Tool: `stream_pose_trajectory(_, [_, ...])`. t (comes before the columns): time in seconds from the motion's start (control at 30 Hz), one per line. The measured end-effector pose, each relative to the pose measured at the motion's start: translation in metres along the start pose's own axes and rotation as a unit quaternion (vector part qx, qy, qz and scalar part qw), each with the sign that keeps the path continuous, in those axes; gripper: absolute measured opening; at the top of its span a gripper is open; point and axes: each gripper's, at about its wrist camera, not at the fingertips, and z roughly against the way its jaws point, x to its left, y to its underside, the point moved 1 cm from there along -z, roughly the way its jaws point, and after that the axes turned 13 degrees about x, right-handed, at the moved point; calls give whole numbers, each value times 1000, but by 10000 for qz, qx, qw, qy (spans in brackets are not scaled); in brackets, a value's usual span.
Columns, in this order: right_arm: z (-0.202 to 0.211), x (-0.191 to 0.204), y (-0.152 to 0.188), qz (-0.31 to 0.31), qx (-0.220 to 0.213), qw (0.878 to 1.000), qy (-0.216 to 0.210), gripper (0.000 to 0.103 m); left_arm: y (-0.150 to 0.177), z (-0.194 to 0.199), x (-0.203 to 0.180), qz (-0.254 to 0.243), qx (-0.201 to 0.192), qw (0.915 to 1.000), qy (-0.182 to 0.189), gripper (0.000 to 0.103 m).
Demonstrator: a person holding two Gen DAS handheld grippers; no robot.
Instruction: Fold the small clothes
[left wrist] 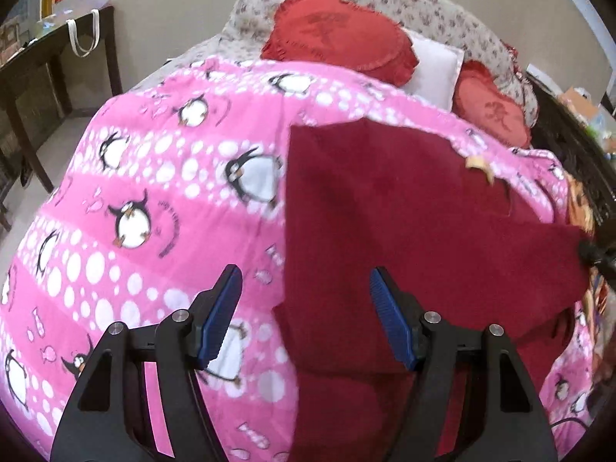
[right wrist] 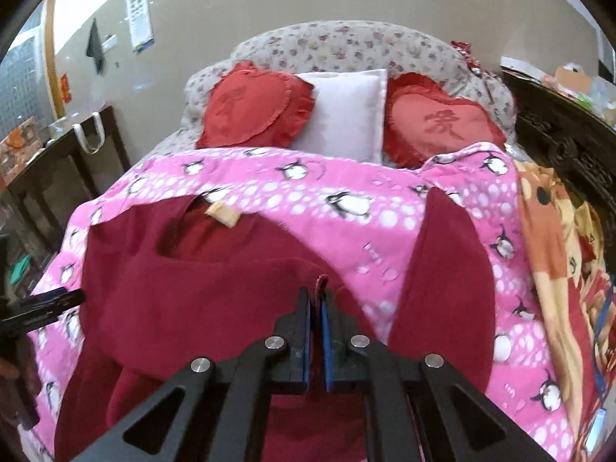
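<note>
Garment: dark red top (right wrist: 215, 292), spread on pink penguin quilt (left wrist: 146, 177).
Right gripper (right wrist: 316, 300): pinched on a fold of the top.
Left gripper (left wrist: 306, 281): jaws apart, empty, over the top's edge.

The dark red garment (right wrist: 200, 281) runs off the bottom edge (sleeve possibly underneath).

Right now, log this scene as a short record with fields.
garment: dark red top, spread on the pink penguin quilt
left claw: open, over the garment's edge, gripping nothing
right claw: shut on a fold of the garment
label: tan neck tag showing
behind: two red heart cushions, white pillow
</note>
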Motion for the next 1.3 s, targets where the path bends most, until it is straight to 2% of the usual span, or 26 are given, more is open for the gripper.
stream_pose_trajectory(0.07, [-28,-9,0,-195,502,9985,-83,5,-6,-4,-7,-46,10,10000,12,69])
stream_pose_trajectory(0.13, [-39,-13,2,-315,779,9963,-198,6,-11,-9,-14,-70,35,10000,24,69])
stream_pose_trajectory(0.2, [-33,-19,10,-456,683,9965,-153,12,-14,-18,-19,-90,102,9999,-5,69])
stream_pose_trajectory(0.3, [-9,-17,19,-464,410,9979,-178,33,-18,-35,-20,-78,320,9994,-67,69])
stream_pose_trajectory(0.33, [-2,-12,22,-386,332,9983,-271,36,-19,-43,-18,-48,408,9991,-92,69])
stream_pose_trajectory(0.43, [-1,6,29,-62,431,9981,-425,36,-20,-57,-13,124,590,9982,-48,69])
stream_pose_trajectory(0.6, [-48,9,36,-137,992,9941,-424,36,-18,-53,-14,324,673,9972,-50,69])
stream_pose_trajectory(0.77, [-30,9,37,-199,779,9951,-571,37,-9,-24,-27,100,489,9986,-154,69])
stream_pose_trajectory(0.8, [-25,8,39,-187,750,9954,-573,42,-7,-18,-29,88,448,9989,-130,69])
stream_pose_trajectory(0.83, [-22,7,41,-175,731,9956,-562,46,-3,-11,-33,78,390,9992,-61,69])
stream_pose_trajectory(0.97, [-12,10,54,-11,737,9954,-605,47,11,7,-47,8,276,9994,229,69])
stream_pose_trajectory(1.2, [-18,-1,80,-84,946,9947,-382,47,37,13,-84,-351,505,9971,442,69])
stream_pose_trajectory(1.3, [-9,-7,83,-187,869,9947,-525,47,45,13,-95,-390,562,9962,529,69])
